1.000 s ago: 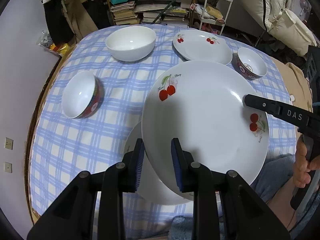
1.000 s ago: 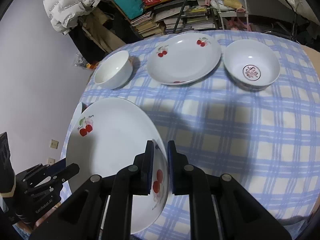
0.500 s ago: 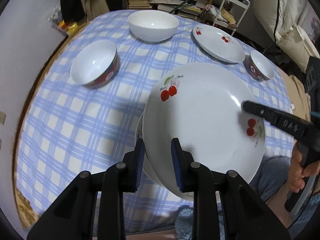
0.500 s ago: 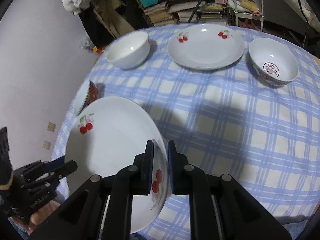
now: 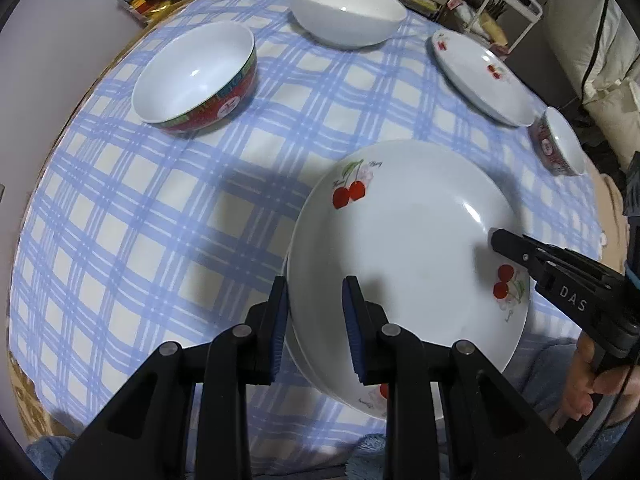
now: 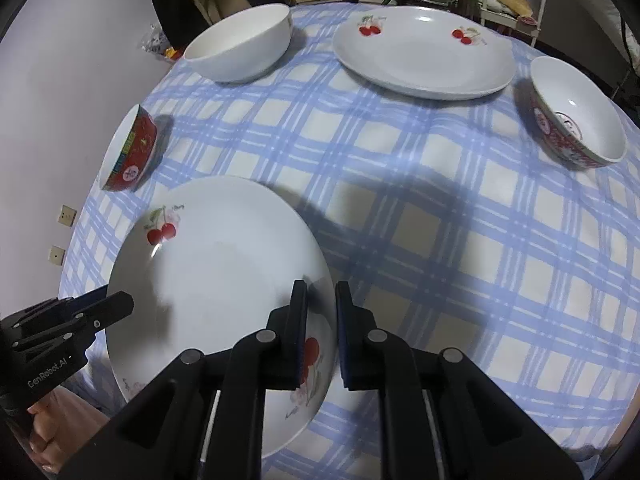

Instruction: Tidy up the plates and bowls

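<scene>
On the far left I see a red-and-green patterned bowl with a white inside (image 5: 196,80) standing upright on the blue-and-white checked tablecloth (image 5: 132,240), well apart from everything else. Behind it, near the table's far edge, stands a plain white ceramic bowl (image 5: 347,12).

My left gripper (image 5: 315,316) is clamped on the near-left rim of the large white plate with red cherry prints (image 5: 404,256), one blue pad under the rim and one over it. Under this plate I can make out the edge of a second white plate (image 5: 360,402) of the same kind on the cloth; whether the two touch I cannot tell.

My right gripper (image 6: 322,332) pinches the opposite rim of the same cherry plate, jaws nearly closed on the thin edge beside a cherry print.

Further right, a third cherry-printed white plate (image 6: 424,54) lies flat near the far edge, and just beside it a second red patterned bowl (image 6: 576,114) stands upright.
</scene>
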